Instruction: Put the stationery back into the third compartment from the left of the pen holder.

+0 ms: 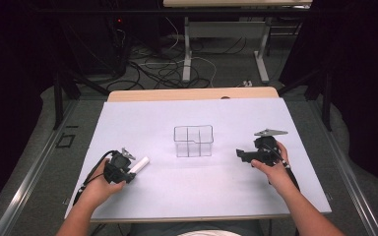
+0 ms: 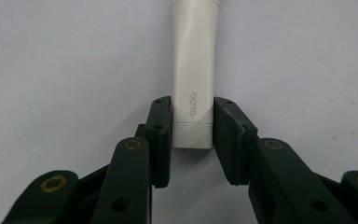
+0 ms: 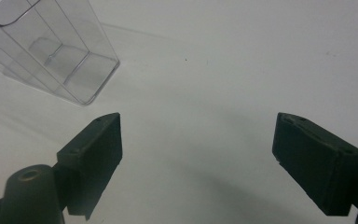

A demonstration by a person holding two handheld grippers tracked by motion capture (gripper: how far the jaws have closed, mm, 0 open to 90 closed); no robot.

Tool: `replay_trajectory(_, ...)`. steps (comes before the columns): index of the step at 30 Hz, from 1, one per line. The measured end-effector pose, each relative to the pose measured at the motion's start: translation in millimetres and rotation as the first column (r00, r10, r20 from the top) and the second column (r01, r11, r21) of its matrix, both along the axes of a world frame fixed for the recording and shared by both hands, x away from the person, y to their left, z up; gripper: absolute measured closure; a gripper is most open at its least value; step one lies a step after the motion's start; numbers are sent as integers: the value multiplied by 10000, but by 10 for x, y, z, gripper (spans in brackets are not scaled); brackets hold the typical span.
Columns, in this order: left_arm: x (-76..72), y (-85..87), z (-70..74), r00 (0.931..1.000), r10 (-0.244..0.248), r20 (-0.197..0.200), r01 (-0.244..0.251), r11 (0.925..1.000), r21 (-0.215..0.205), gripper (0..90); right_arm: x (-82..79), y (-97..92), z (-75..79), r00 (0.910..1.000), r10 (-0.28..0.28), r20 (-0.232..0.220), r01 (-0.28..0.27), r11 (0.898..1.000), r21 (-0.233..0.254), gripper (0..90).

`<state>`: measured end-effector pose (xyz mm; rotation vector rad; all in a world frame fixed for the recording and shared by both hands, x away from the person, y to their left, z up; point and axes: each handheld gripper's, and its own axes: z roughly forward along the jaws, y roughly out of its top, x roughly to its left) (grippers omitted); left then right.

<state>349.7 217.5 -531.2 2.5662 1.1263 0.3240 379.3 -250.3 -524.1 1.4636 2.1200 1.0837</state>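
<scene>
1 white tube (image 2: 193,88), lower left, clenched in left gripper (image 2: 193,128); 1 clear organizer (image 1: 193,141) center; right gripper (image 3: 198,149) released, holds nothing.

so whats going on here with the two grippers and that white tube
A person at a table holds a gripper in each hand. The left gripper is shut on the cap end of a white tube that lies on the white table. The right gripper is open with nothing between its jaws, beside a clear divided container at the middle.
</scene>
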Motion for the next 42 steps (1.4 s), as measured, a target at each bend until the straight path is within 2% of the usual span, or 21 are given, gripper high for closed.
replay_trajectory(20, 21, -4, 15, 9997, -88, -219, 89, 9999, 54, 712, 3, 14, -13, 10000, 69, -25, -70, 10000, -25, 153)
replay_trajectory(28, 32, 9, 25, 9992, -19, -390, 12, 9998, -176, 714, 3, 16, -15, 10000, 80, -19, -80, 10000, -22, 153)
replay_trajectory(32, 35, 20, 46, 9991, 95, -414, -114, 9989, -448, 715, 3, 16, -15, 10000, 76, -23, -76, 10000, -27, 153)
replay_trajectory(36, 32, 45, 87, 9988, 321, -367, -354, 9951, -920, 715, 2, 18, -15, 10000, 71, -8, -71, 10000, -32, 153)
replay_trajectory(39, 28, 62, 116, 9990, 413, -161, -432, 9895, -1382, 715, 3, 18, -15, 10000, 99, 9, -99, 9999, -60, 153)
replay_trajectory(40, 17, 62, 123, 9982, 589, -136, -603, 9859, -1564, 715, 3, 19, -15, 10000, 93, 7, -93, 9999, -64, 152)
replay_trajectory(42, 9, 68, 143, 9976, 687, 100, -657, 9809, -1829, 715, 3, 18, -14, 10000, 92, 34, -91, 9999, -132, 152)
